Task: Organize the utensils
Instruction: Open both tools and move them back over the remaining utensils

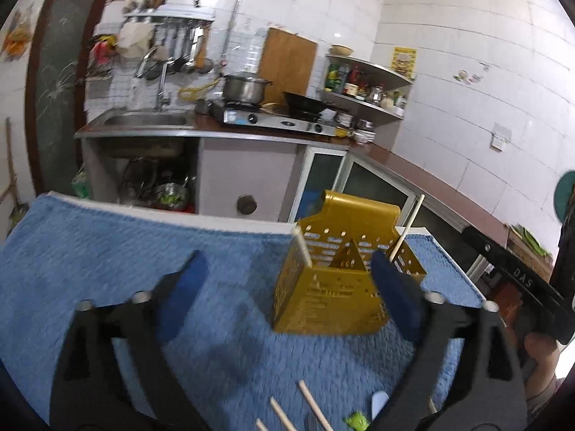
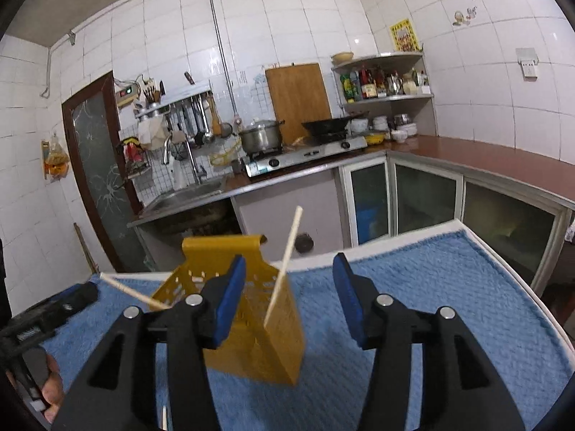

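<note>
In the left wrist view, the towel [image 1: 107, 251] lies bare across the left and middle. The holder [image 1: 334, 287] with two raised chopsticks [image 1: 406, 230] blocks the centre right; loose chopsticks [image 1: 312, 406] lie at the bottom centre.

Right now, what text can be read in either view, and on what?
"DAS": on the right gripper's black body, left wrist view.
Yellow wall poster: print too blurred to read.
Gold utensil holder: embossed lines too blurred.
Condiment bottles: labels too small.
</note>
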A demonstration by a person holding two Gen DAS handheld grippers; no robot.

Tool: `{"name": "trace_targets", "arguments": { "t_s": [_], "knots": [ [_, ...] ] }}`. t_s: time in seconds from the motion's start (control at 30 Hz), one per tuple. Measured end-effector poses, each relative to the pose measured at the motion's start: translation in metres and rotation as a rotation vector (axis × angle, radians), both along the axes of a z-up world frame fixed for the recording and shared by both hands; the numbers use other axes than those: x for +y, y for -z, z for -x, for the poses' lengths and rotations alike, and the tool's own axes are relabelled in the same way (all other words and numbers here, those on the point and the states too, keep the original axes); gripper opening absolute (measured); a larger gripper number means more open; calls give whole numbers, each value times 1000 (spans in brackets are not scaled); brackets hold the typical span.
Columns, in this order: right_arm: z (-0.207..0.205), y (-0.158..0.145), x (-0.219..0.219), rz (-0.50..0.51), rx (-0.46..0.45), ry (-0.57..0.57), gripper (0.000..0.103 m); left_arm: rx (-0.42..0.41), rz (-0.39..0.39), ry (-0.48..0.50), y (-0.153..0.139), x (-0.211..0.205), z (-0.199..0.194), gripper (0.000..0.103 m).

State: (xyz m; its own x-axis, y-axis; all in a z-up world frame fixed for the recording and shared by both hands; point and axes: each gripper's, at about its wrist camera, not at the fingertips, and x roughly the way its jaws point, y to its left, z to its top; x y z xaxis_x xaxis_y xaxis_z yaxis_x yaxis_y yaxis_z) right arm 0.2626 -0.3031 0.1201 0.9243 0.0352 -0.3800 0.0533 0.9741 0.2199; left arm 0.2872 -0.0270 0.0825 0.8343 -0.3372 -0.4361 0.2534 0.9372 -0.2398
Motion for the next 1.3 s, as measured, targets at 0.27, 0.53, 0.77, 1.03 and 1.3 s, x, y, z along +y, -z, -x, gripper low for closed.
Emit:
{"name": "trace_targets", "arguments": {
  "t_s": [0.27,0.53,0.77,1.03,1.3],
  "knots": [
    [38,36,-7,21,183,-16,58,126,-100,-28,25,2,38,98],
    [60,93,-9,-1,342,-25,60,265,-167,-63,71,-3,60,98],
    [67,121,-10,4,410,-9,60,343,-211,-76,99,-9,73,98],
    [68,135,-7,24,459,-8,60,435,-243,-104,119,-11,71,98],
    [58,134,2,84,478,-24,60,542,-240,-101,131,-14,64,71]
  ]
}}
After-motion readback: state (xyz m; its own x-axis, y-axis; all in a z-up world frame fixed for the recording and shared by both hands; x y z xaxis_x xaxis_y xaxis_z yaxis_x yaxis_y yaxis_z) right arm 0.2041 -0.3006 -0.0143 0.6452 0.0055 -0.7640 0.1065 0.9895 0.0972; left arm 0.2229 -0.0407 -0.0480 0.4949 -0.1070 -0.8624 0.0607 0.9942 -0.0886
